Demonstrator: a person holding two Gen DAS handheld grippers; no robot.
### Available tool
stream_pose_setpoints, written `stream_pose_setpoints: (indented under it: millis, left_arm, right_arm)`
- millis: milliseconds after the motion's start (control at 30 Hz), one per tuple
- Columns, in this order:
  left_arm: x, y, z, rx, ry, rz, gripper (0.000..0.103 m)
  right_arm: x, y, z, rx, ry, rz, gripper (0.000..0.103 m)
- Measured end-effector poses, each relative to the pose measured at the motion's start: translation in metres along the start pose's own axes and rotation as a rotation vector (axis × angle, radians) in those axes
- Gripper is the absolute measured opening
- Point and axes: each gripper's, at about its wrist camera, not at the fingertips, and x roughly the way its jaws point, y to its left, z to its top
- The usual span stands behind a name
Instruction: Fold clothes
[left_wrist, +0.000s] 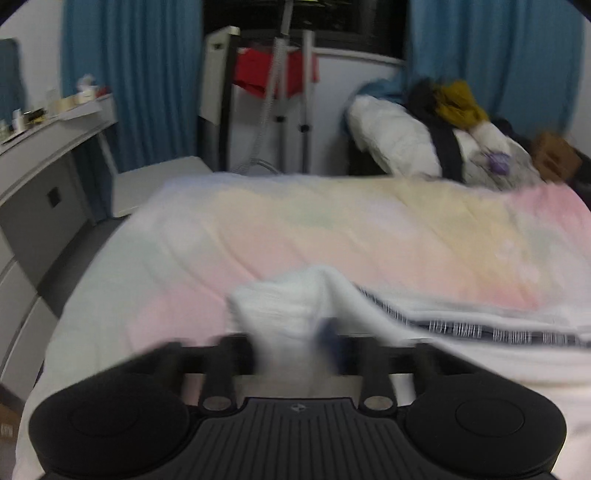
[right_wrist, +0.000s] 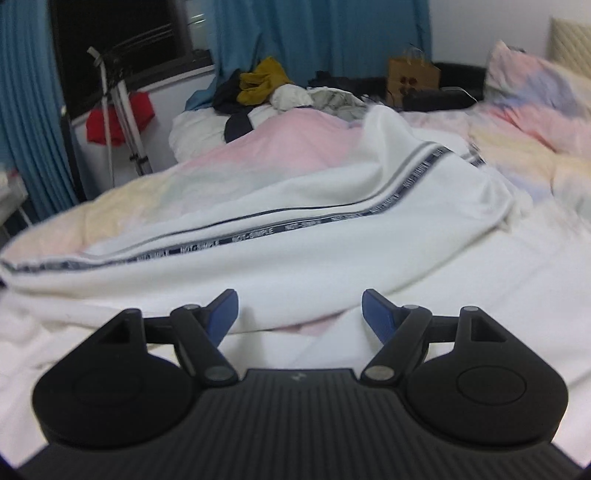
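While the left wrist view shows the left claw (left_wrist: 291, 347) pinching a bunched end of the white garment (left_wrist: 295, 306) above the pastel bed cover (left_wrist: 332, 229), it is blurred. Only the right wrist view shows the right claw (right_wrist: 300, 314) spread wide, holding nothing, just short of the garment, whose lettered dark stripe (right_wrist: 288, 229) runs across the bed.

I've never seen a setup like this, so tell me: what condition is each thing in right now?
left tongs: shut on a bunched end of the white garment
right tongs: open, holding nothing
white garment: rumpled, spread across the bed, not yet folded
clothes pile: heaped, unfolded
bed: covered by pastel sheet
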Motion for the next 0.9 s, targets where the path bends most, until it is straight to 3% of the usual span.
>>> stream_pose_setpoints:
  millis: [167,267,367,467,600,667,733,900]
  left_arm:
    - [-0.019,0.014,0.021,-0.097,-0.04,0.029,0.008]
    - [-0.04,0.032,0.041,-0.144,-0.085,0.092,0.008]
    - [-0.041,0.048,0.051,-0.153,-0.046,0.154,0.009]
    - [-0.015,0.052,0.042,-0.158,0.031,0.18,0.01]
    - [0.002,0.049,0.026,-0.149,0.034,0.194,0.025]
    - [-0.003,0.05,0.025,-0.134,0.032,0.198,0.044]
    - [-0.018,0.05,0.019,-0.129,0.032,0.192,0.059]
    - [-0.095,0.06,-0.02,-0.244,0.009,0.123,0.075]
  right_arm:
    - [0.002,0.005,-0.004,-0.014,0.033,0.03,0.075]
    - [-0.01,0.0,-0.002,-0.004,0.016,0.033,0.075]
    - [-0.023,-0.004,0.001,0.012,-0.008,0.043,0.075]
    - [-0.028,-0.007,0.003,0.025,-0.014,0.046,0.075]
    - [-0.019,-0.011,0.004,0.051,0.01,0.039,0.075]
    - [-0.013,-0.012,0.003,0.063,0.024,0.044,0.075]
    - [-0.009,-0.014,0.003,0.084,0.035,0.049,0.075]
    - [-0.007,-0.022,0.007,0.144,0.051,0.081,0.075]
